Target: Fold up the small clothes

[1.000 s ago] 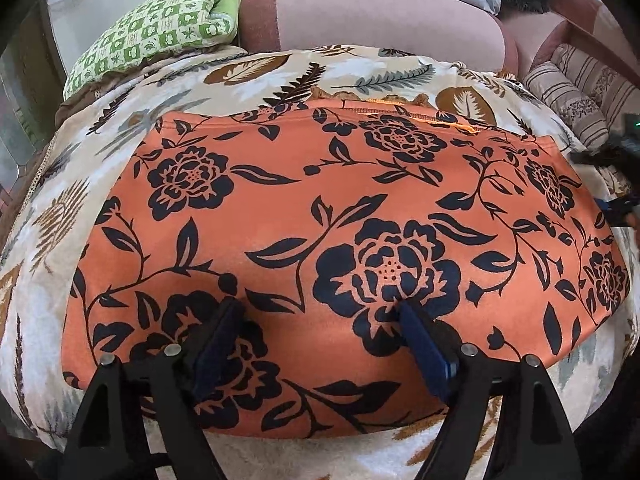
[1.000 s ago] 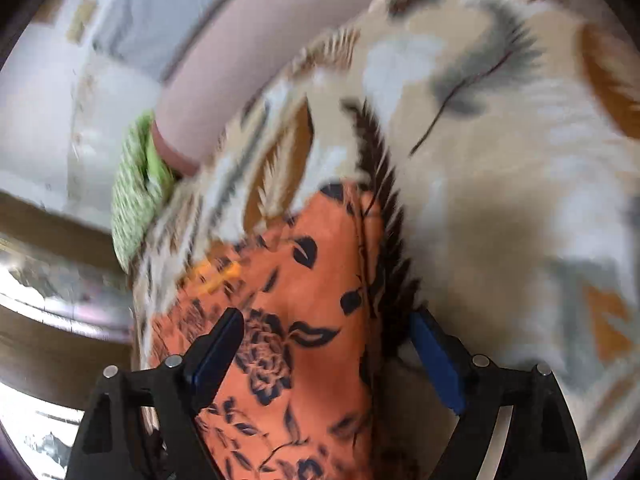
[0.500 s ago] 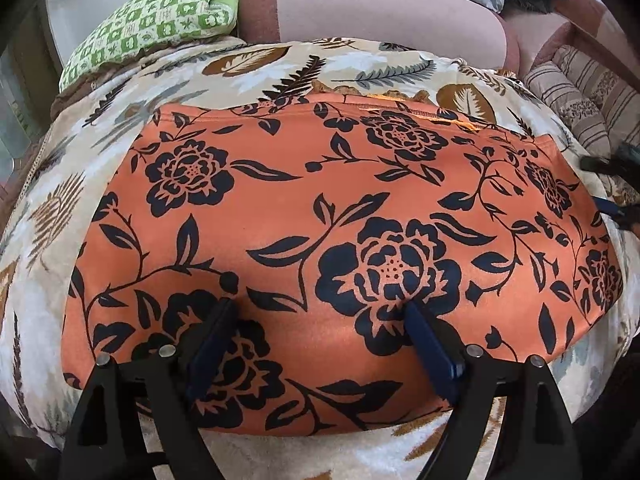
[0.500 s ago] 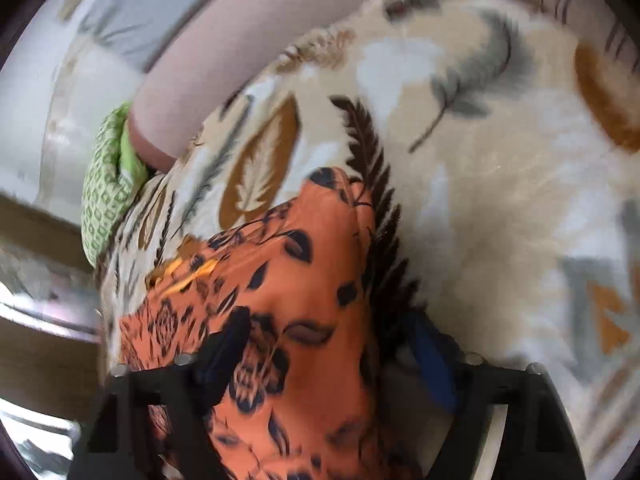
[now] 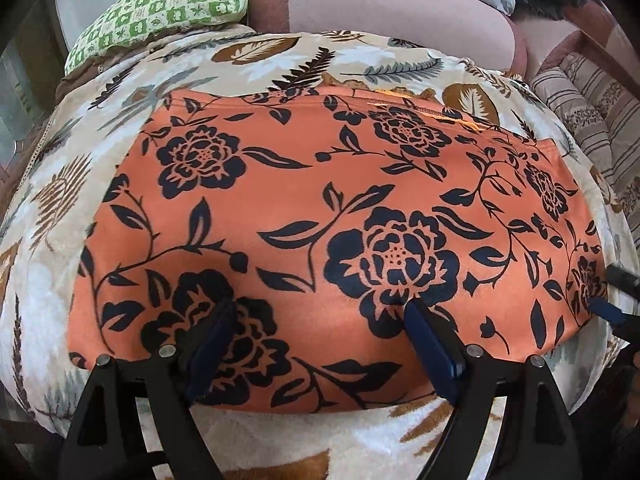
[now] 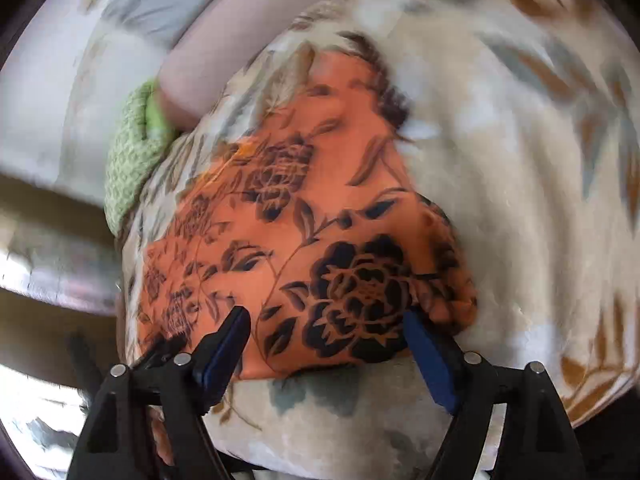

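An orange garment [image 5: 320, 208] with a black flower print lies spread flat on a leaf-patterned blanket [image 5: 360, 432]. My left gripper [image 5: 318, 306] stands open over the garment's near hem, one blue pad on each side of a big black flower, with no cloth pinched. At the garment's right end my right gripper [image 5: 612, 292] shows at the frame's edge. The right wrist view is blurred. There my right gripper [image 6: 324, 314] is open above the near corner of the garment [image 6: 304, 216], its pads wide apart and not pressing on the cloth.
A green checked pillow [image 5: 160, 12] and a pink bolster [image 5: 380, 4] lie at the far side of the blanket. A striped cushion [image 5: 592, 108] sits at the right. Dark wood [image 6: 48, 208] runs along the left of the right wrist view.
My right gripper has swung along the garment's right end toward its near corner, so more orange cloth fills its view. The left gripper has barely moved. The garment lies as before.
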Demonstrator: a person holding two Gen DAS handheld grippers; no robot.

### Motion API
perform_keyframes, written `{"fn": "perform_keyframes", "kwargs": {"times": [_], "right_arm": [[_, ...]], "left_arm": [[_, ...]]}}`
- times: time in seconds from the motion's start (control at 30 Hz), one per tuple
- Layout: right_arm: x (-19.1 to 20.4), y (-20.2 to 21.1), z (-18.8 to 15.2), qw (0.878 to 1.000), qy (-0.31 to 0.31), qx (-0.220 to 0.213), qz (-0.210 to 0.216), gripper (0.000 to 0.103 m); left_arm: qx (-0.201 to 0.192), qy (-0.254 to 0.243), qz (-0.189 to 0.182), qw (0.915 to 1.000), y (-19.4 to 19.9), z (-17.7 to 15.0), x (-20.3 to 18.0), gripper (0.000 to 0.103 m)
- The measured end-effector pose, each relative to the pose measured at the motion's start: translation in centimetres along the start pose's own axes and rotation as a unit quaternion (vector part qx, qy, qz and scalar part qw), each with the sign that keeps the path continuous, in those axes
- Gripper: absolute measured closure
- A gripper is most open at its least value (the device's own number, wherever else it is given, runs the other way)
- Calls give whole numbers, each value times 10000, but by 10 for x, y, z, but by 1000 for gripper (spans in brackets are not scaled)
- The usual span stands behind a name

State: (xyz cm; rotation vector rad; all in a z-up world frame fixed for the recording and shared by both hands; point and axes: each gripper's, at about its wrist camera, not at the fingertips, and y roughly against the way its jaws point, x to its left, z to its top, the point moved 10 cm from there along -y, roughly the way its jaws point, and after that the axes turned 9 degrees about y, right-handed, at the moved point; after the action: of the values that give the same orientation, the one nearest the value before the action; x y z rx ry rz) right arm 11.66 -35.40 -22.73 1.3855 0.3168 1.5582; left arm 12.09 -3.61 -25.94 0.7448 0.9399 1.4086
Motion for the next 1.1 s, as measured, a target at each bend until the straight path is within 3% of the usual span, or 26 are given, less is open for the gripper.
{"fn": "perform_keyframes", "kwargs": {"times": [0.13, 0.4, 0.53, 0.73, 0.93, 1.0, 1.1], "right_arm": [[18, 33, -6, 9990, 281, -349, 95, 22], [-17, 20, -43, 9964, -743, -110, 394, 22], [-19, 16, -33, 9947, -887, -182, 480, 22], [-30, 7, -19, 9881, -1395, -283, 579, 22], [-33, 2, -5, 9849, -1587, -393, 572, 21], [-34, -1, -1, 9846, -1610, -394, 559, 21], [-34, -3, 6, 9850, -1583, -426, 537, 21]], "left_arm": [[-93, 125, 65, 9999, 8, 4, 7, 17], [-227, -10, 182, 9996, 15, 10, 0, 17], [-288, -45, 255, 9992, 19, 18, -4, 17], [-436, 80, 43, 9990, 27, 24, -12, 17], [63, -279, 432, 9987, -18, 6, -16, 17], [-127, -379, 462, 9981, -13, 11, -20, 17], [-479, -293, 186, 9983, 4, 27, -31, 17]]}}
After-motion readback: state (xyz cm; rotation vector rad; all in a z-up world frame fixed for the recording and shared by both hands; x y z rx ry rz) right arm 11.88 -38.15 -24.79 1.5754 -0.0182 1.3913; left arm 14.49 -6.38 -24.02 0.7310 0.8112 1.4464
